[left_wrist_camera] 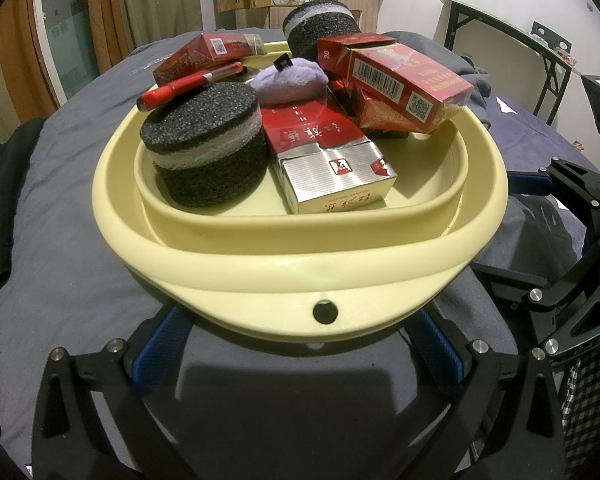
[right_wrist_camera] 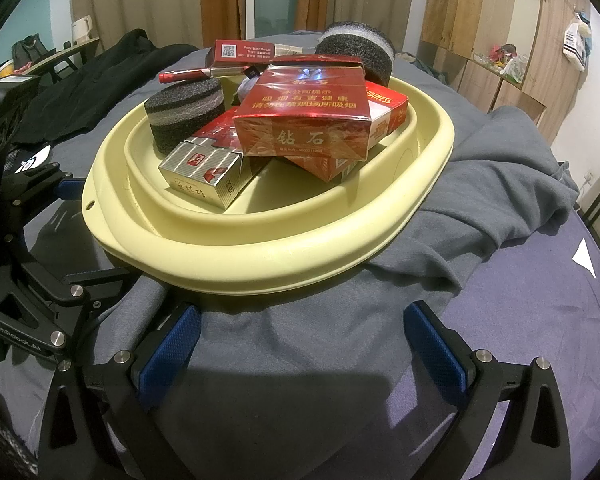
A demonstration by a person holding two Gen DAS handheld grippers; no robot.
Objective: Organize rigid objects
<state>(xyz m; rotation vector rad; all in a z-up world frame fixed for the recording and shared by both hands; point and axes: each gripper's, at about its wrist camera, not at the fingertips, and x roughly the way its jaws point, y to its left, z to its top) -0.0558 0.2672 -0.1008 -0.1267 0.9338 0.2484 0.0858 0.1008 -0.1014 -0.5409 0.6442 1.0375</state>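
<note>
A cream basin sits on a grey bed cover. It holds a black foam puck with a red pen lying on top. Beside them are a silver-and-red pack, stacked red cigarette boxes and a purple puff. A second foam puck rests at the far rim. My left gripper is open, its tips at the near rim. My right gripper is open and holds nothing, just short of the basin.
A crumpled grey blanket lies right of the basin and black clothing lies to the left. A folding table and wooden cupboards stand beyond the bed. In each wrist view the other gripper shows at the frame's side.
</note>
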